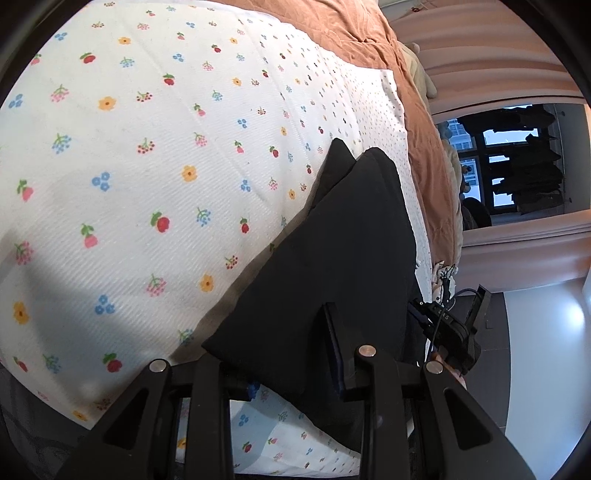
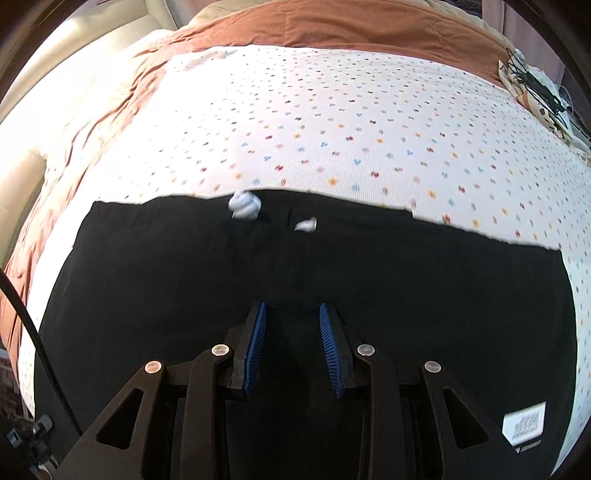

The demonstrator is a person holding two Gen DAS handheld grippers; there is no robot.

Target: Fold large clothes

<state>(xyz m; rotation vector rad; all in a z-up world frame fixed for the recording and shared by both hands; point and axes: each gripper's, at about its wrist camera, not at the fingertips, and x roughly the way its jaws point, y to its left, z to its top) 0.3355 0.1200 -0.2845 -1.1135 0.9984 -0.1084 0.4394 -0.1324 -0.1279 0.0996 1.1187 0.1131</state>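
Left wrist view: one bed, covered by one white sheet (image 1: pixel 147 155) printed with small red, pink, blue and yellow flowers; one rust-orange quilt (image 1: pixel 369 40) bunched along its far edge. Room beyond: pale pleated curtains (image 1: pixel 480 55), one dark-framed window (image 1: pixel 495 170) with dark garments hanging against it, grey floor (image 1: pixel 546 362). One black garment (image 1: pixel 332 240), folded into layers, is lifted off the sheet and runs down into the left gripper (image 1: pixel 295 354), whose fingers are clenched on the cloth; one blue-padded finger (image 1: pixel 334 343) shows, the other is hidden behind the fabric. The second handheld gripper body shows at the right edge, beside the bed. Right wrist view: same sheet (image 2: pixel 332 122) and quilt (image 2: pixel 332 22), one cream headboard at upper left, one tangle of cables and cloth (image 2: pixel 535 88) at the far right corner. The black garment (image 2: pixel 147 277) lies flat across the near half of the bed, bearing two white drawstring ends (image 2: pixel 243 205) near its far hem and one white label (image 2: pixel 524 422) at lower right. The right gripper (image 2: pixel 291 321) hangs over it, two blue pads parted, with nothing grasped.
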